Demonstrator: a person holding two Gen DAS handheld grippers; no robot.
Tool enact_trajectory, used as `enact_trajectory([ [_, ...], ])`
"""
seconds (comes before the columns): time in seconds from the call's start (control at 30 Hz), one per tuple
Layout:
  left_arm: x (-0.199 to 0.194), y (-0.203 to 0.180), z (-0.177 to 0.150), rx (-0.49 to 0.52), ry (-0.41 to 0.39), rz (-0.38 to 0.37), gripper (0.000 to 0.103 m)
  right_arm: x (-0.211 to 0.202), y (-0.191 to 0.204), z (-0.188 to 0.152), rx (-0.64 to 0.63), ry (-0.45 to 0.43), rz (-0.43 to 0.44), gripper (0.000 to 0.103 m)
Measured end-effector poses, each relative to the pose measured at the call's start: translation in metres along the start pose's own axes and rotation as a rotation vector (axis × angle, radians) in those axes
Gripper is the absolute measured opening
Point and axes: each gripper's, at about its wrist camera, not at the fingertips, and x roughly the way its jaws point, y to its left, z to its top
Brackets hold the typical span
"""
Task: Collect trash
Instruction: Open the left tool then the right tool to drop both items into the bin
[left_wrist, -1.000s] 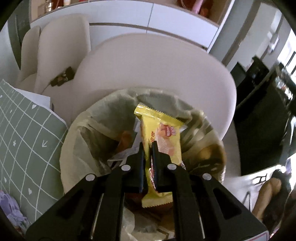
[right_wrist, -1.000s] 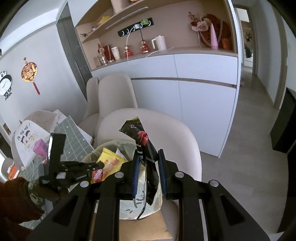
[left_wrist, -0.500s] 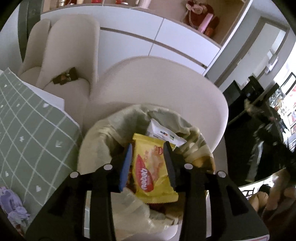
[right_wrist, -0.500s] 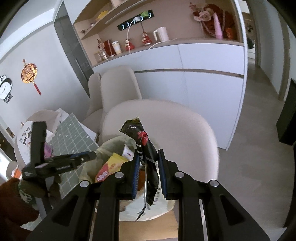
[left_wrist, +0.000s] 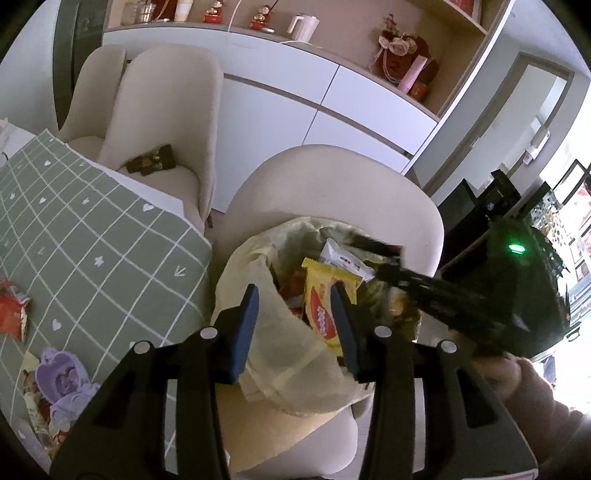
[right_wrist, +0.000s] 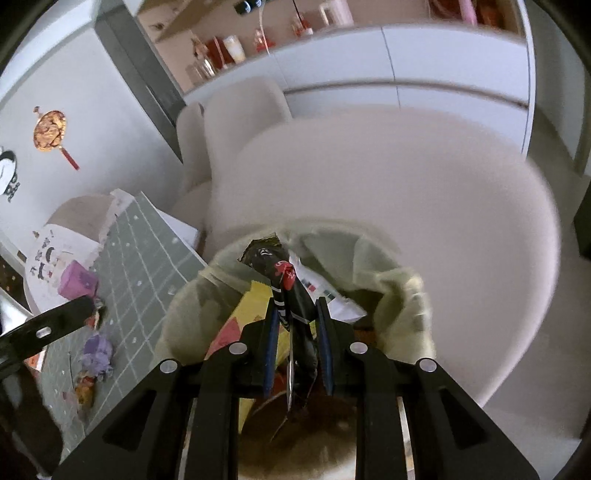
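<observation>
Yellow wrapper in one bag, two tools, one black wrapper

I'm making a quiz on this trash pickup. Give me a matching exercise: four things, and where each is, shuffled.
Things:
1. yellow snack wrapper
2. black wrapper
3. dark wrapper
4. red wrapper

Places:
A. on the seat of the far chair
B. on the green tablecloth
C. in the trash bag
D. pinched in the right gripper

Pairs: 1-C, 2-D, 3-A, 4-B
</observation>
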Motion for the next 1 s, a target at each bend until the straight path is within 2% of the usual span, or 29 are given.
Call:
enact_trajectory([
  [0.1,-0.005,0.008,-0.005,-0.013,0.008,0.002,0.040,0.027,-0.005,-0.002,0.056,0.090,0.001,0.020],
  [0.23,-0.007,0.016,-0.008,-0.028,0.009,0.013,0.040,0.034,0.001,-0.006,0.025,0.108,-0.036,0.020],
  [0.5,-0.007,0.009,-0.012,-0.026,-0.002,0.005,0.041,0.018,0.007,-0.014,-0.016,0.081,-0.043,0.023],
  [0.57,-0.006,0.003,-0.012,-0.018,-0.003,0.001,0.041,0.011,0.009,-0.017,-0.035,0.072,-0.048,0.033],
  [0.77,-0.004,-0.016,-0.016,-0.001,-0.001,-0.002,0.042,-0.016,0.005,-0.020,-0.051,0.020,-0.025,0.045],
  [1.0,-0.006,-0.032,-0.030,-0.008,0.000,0.018,0.042,-0.040,-0.010,-0.021,-0.073,-0.018,-0.032,0.046],
])
